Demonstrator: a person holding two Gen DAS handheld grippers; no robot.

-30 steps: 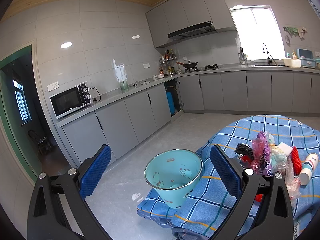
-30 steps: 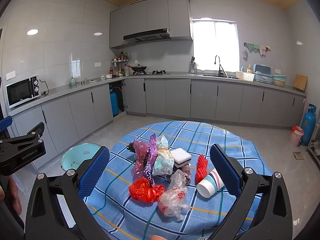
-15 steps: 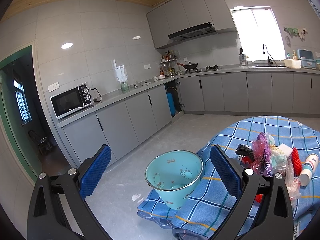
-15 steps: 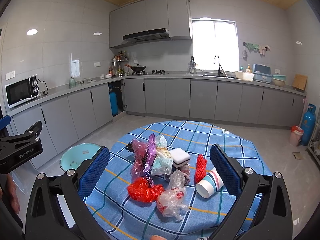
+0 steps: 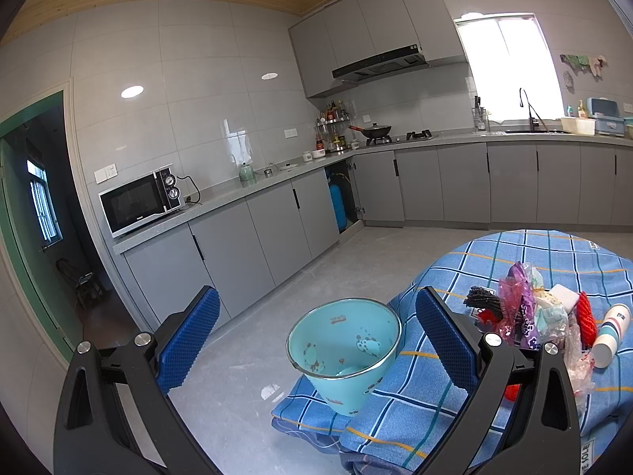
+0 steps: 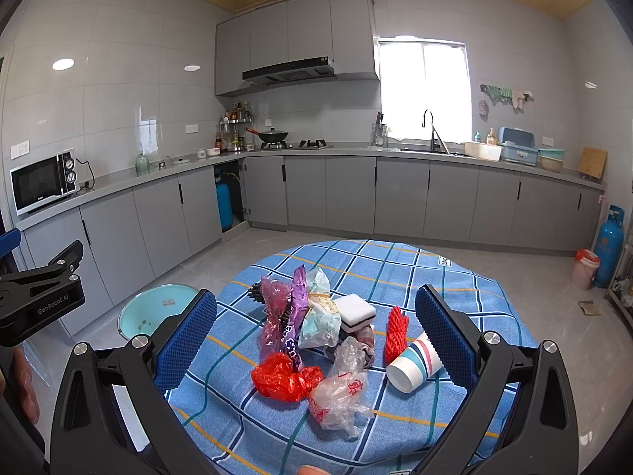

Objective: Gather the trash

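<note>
The left claw [image 5: 316, 336] is wide apart and holds nothing, and the blue bucket [image 5: 343, 352] sits between its blue pads, just beside the edge of the round worktop [image 6: 395, 265] with the blue checked cloth. The right claw [image 6: 315, 340] is wide apart too and touches nothing, hanging above the pile of trash in the middle of that worktop. In the pile a red bag [image 6: 285, 380] and a clear bag [image 6: 340, 394] lie nearest the right claw, a striped paper cup [image 6: 413, 364] lies on its side next to a red net [image 6: 397, 332], and a white sponge [image 6: 358, 310] sits behind them.
</note>
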